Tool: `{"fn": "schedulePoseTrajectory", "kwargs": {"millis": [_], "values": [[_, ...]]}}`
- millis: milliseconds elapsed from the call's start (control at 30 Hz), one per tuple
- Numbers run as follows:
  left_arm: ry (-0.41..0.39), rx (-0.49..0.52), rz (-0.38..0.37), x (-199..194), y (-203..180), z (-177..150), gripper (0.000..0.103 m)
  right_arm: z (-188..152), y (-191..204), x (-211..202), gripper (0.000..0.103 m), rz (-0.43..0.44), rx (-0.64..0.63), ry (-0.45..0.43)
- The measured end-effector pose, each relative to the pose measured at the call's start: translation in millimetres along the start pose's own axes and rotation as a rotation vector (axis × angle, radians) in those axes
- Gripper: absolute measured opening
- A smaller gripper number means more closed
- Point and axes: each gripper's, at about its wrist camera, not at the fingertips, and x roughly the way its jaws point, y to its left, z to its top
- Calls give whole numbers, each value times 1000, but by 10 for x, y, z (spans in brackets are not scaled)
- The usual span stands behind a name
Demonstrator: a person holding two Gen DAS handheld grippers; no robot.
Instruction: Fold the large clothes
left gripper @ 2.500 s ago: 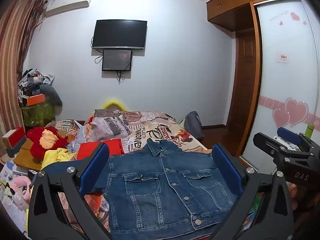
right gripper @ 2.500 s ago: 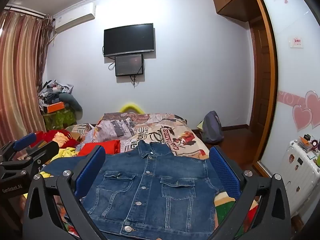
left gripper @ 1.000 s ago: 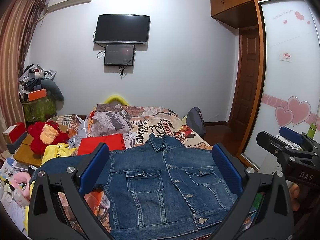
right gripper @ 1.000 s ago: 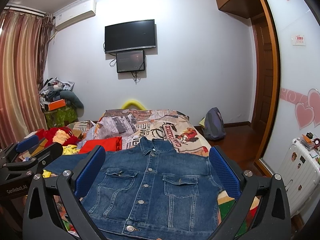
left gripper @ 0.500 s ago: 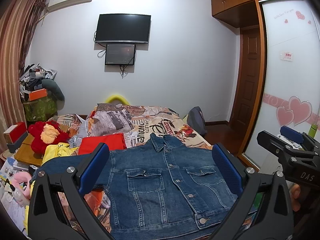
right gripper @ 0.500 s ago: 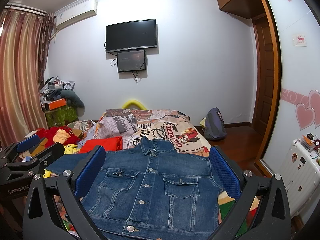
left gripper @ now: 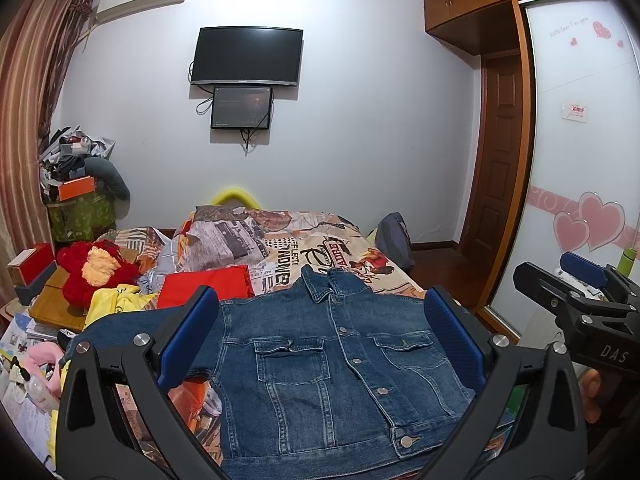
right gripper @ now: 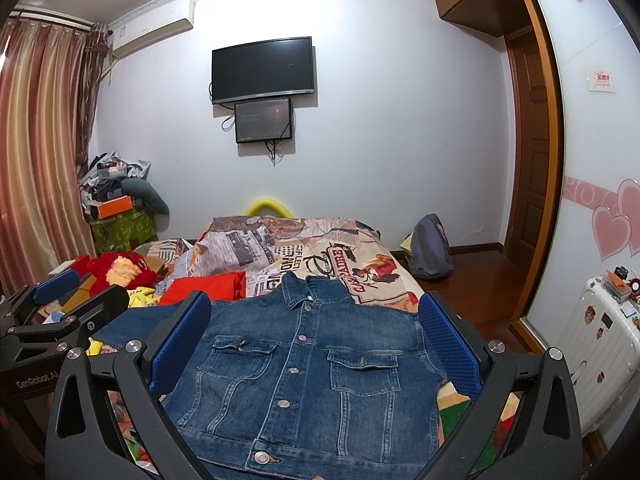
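Note:
A blue denim jacket (left gripper: 332, 364) lies buttoned and face up on the bed, collar towards the far wall, its left sleeve stretched out to the left; it also shows in the right wrist view (right gripper: 304, 368). My left gripper (left gripper: 320, 336) is open and empty above the jacket's near part. My right gripper (right gripper: 316, 332) is open and empty above the jacket too. The right gripper shows at the right edge of the left wrist view (left gripper: 576, 304), and the left gripper at the left edge of the right wrist view (right gripper: 60, 308).
The bed (left gripper: 320, 248) has a printed quilt. A red cloth (left gripper: 208, 284), a yellow garment (left gripper: 116, 300) and a red plush toy (left gripper: 92, 272) lie to the left. A backpack (right gripper: 432, 252) sits on the floor; a white suitcase (right gripper: 600, 340) stands at right.
Both views have shifted slightly: the jacket sits a little lower and nearer in frame. Both grippers stay open and the jacket has not moved.

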Motion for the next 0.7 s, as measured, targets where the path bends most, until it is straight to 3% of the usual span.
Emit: {"fn": "schedulePoseTrajectory", "kwargs": {"millis": [467,700], "values": [[22,-3,7,139,44,-22,103,-12,14,108,103,1,0,30],[37,-5,59,349,208,-2,103,18,39,329,103,8,-10,63]]}}
